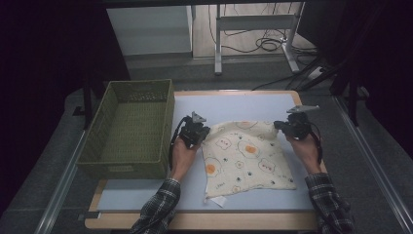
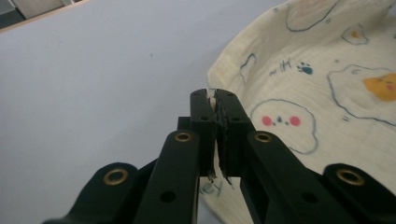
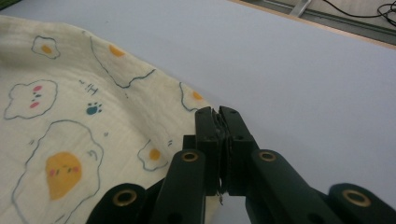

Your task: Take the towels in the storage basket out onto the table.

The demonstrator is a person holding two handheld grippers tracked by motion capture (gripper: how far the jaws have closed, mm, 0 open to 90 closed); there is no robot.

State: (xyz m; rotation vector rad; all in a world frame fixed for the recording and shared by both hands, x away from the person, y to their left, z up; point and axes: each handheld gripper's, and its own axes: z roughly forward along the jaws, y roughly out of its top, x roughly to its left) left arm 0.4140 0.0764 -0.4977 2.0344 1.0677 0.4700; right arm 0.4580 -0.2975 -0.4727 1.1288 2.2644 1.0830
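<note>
Olive-green plastic basket (image 1: 127,127) at nine o'clock on the pale blue mat (image 1: 234,103), white desk frame (image 1: 253,22) and black cables (image 1: 265,45) at twelve o'clock

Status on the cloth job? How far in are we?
Done: both far corners of the cream egg-print cloth are pinched, one in the left gripper, one in the right gripper, jaws shut on fabric in both gripper views. In hand: the far edge is held, the rest lies flat on the blue mat. Left: no fold is visible yet, and the green basket beside it holds nothing, if that's the destination.
</note>
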